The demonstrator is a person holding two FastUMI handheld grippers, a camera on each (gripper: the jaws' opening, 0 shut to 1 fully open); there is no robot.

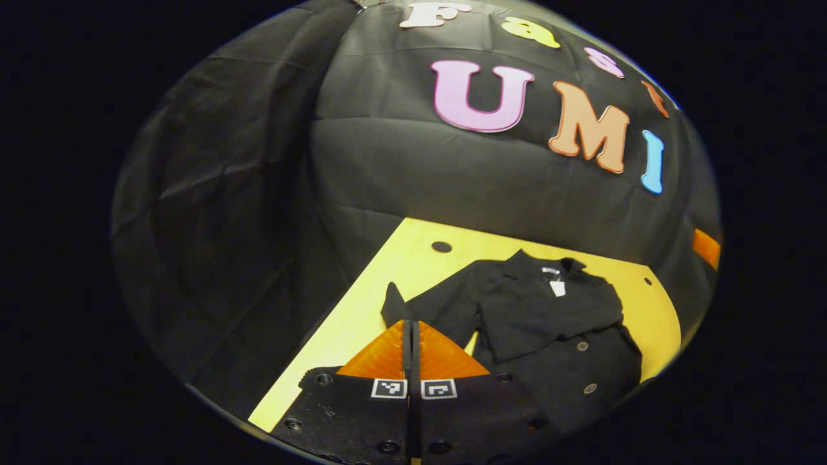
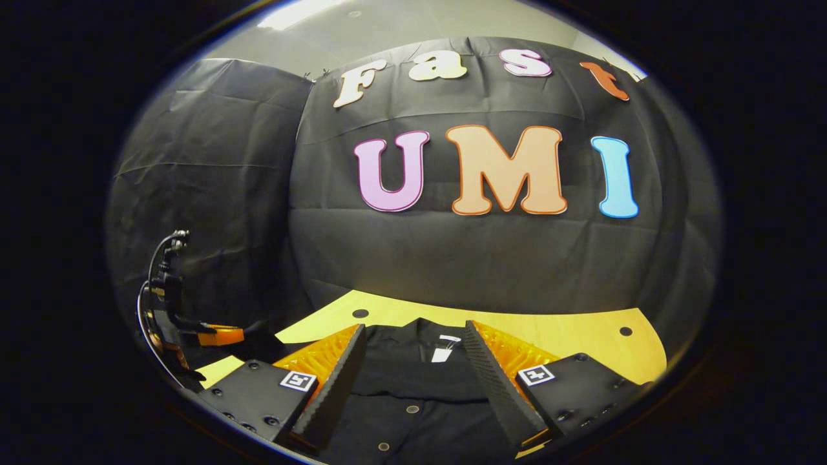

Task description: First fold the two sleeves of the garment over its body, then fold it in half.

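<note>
Left gripper (image 1: 411, 332) pressed closed at my frame's bottom, over dark jacket's (image 1: 549, 323) sleeve (image 1: 420, 307); grip uncertain. Right gripper (image 2: 413, 358) spread wide above collar (image 2: 439, 336), yellow table (image 2: 568, 336) behind.

No words or numbers that can be read.
On the garment (image 1: 549, 323) a small white tag (image 1: 557, 288) sits just inside the collar, and its print is too small to make out. Nearer than the garment, the left gripper (image 1: 411, 323) carries two square black-and-white coded markers (image 1: 389, 389) side by side on its body. The right gripper (image 2: 414, 327) carries one such marker (image 2: 298, 380) on each half. They are block patterns, not letters or digits.
</note>
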